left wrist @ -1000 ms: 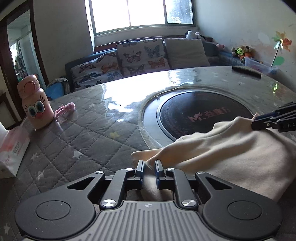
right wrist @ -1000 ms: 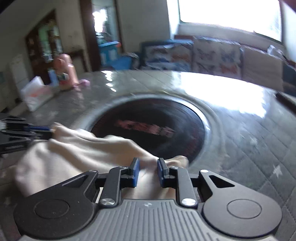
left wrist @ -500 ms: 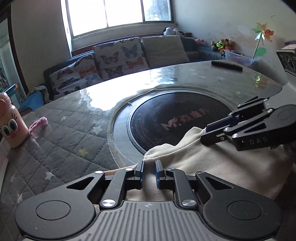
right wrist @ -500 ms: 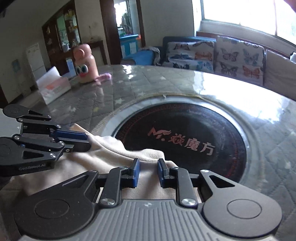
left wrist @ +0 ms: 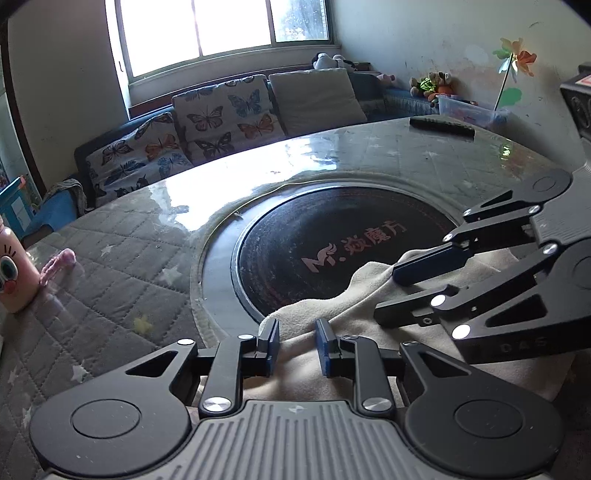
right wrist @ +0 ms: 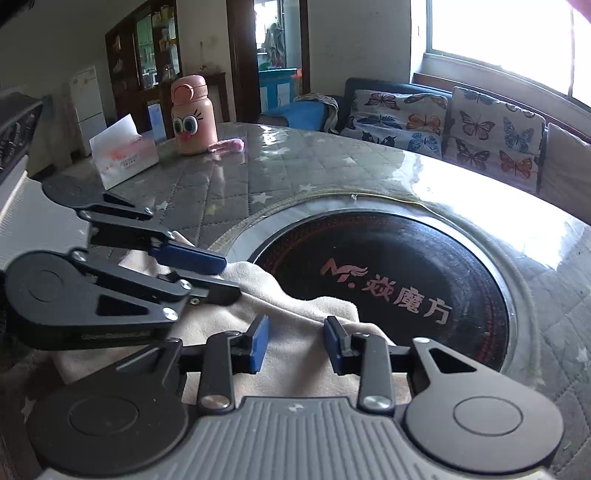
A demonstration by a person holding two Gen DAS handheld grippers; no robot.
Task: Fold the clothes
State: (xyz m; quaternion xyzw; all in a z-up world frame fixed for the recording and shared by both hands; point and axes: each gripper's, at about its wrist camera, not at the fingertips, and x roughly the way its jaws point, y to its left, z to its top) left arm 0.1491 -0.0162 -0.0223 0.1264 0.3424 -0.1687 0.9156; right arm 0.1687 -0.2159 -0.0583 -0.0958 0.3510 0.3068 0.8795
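Each camera sits just behind its own tool, low over the counter and angled down toward the dark round plate close ahead. The left view faces the window sofa beyond that plate; the right view faces the pink bottle and doorway. Both share the plate and cream cloth.

Daylight comes from the window, which is overexposed. It makes strong glare on the glossy table. Both pictures are sharp, with fisheye bending and dark corners.
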